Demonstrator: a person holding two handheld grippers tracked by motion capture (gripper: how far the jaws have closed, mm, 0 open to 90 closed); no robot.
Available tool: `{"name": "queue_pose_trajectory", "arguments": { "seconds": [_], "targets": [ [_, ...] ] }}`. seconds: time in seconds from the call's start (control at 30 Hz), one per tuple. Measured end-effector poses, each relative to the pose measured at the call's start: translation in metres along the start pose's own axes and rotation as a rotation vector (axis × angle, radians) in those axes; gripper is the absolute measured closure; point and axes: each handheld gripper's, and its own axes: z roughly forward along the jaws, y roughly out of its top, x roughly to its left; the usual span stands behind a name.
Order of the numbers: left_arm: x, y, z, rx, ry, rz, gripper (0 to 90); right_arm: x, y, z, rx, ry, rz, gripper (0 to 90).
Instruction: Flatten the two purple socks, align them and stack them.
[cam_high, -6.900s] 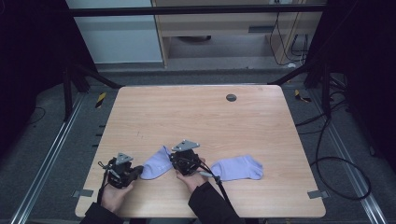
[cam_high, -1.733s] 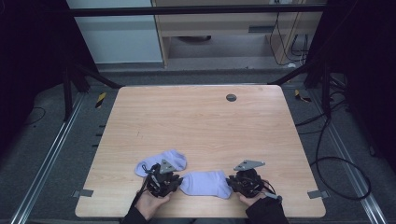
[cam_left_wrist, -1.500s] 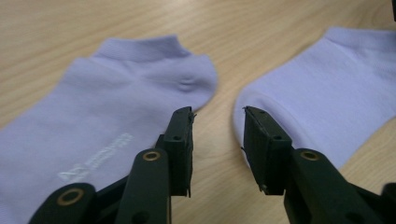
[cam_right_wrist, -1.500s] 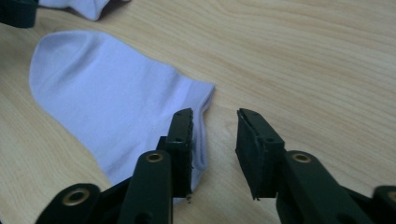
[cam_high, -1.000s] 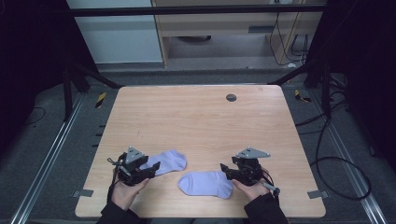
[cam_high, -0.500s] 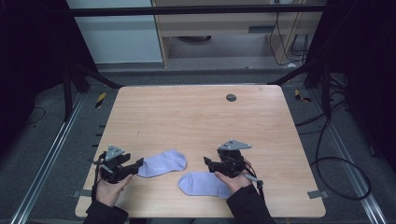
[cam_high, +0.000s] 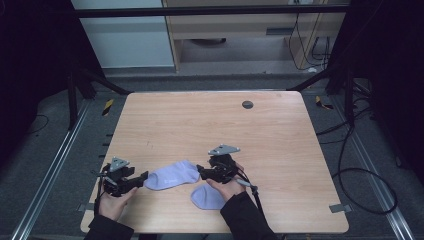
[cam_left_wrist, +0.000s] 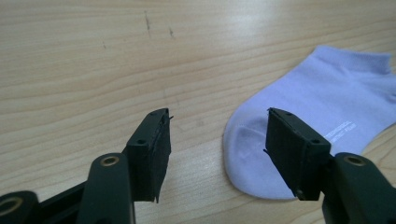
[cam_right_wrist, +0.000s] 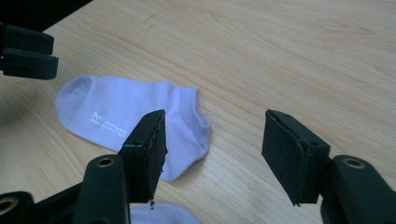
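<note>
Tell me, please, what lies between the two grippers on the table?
In the high view, one lavender sock lies flat between the left gripper and the right gripper.

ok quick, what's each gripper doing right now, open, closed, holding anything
Left gripper: open, holding nothing; the upper sock's toe lies just ahead of it.
Right gripper: open, holding nothing, over that sock's cuff end.

Second lilac sock (cam_high: 207, 198) — partly covered in the high view by the right hand (cam_high: 227, 189); in the right gripper view only a sliver (cam_right_wrist: 159, 215) clears the bottom edge. First sock (cam_left_wrist: 322, 126) — cut by the left gripper view's right edge; its white print is too small to read.
</note>
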Motion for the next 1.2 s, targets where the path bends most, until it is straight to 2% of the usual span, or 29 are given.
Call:
{"name": "queue_pose_trajectory", "arguments": {
  "seconds": [0.1,0.2,0.27,0.6,0.63,0.8,0.87,0.97,1.1,1.2],
  "targets": [
    [-0.001,-0.002,0.005,0.034,0.002,0.014,46.6,0.006,0.003,0.019,0.026,-0.002,-0.010,44.9],
    [0.000,-0.003,0.007,0.039,-0.001,0.015,49.8,0.008,0.003,0.028,0.043,-0.007,-0.012,46.6],
    [0.001,-0.004,0.010,0.058,-0.008,0.012,54.8,0.009,0.001,0.041,0.069,-0.023,-0.028,49.1],
    [-0.001,-0.005,0.017,0.102,-0.022,0.010,66.7,0.008,-0.007,0.063,0.113,-0.040,-0.044,57.2],
    [-0.002,-0.005,0.018,0.109,-0.022,0.009,69.9,0.009,-0.009,0.066,0.121,-0.043,-0.049,59.3],
    [-0.002,-0.004,0.019,0.119,-0.030,-0.005,77.6,0.009,-0.008,0.067,0.118,-0.052,-0.052,67.7],
    [-0.003,-0.003,0.019,0.119,-0.038,-0.015,82.4,0.009,-0.008,0.067,0.122,-0.054,-0.051,74.7],
    [-0.004,-0.002,0.018,0.123,-0.038,-0.008,86.2,0.012,-0.008,0.067,0.122,-0.054,-0.055,85.0],
    [-0.004,-0.001,0.014,0.101,-0.050,-0.021,86.7,0.013,-0.006,0.062,0.111,-0.038,-0.048,86.7],
    [-0.006,0.002,0.009,0.080,-0.068,-0.024,86.8,0.011,-0.002,0.048,0.086,-0.017,-0.045,86.8]
  ]
}}
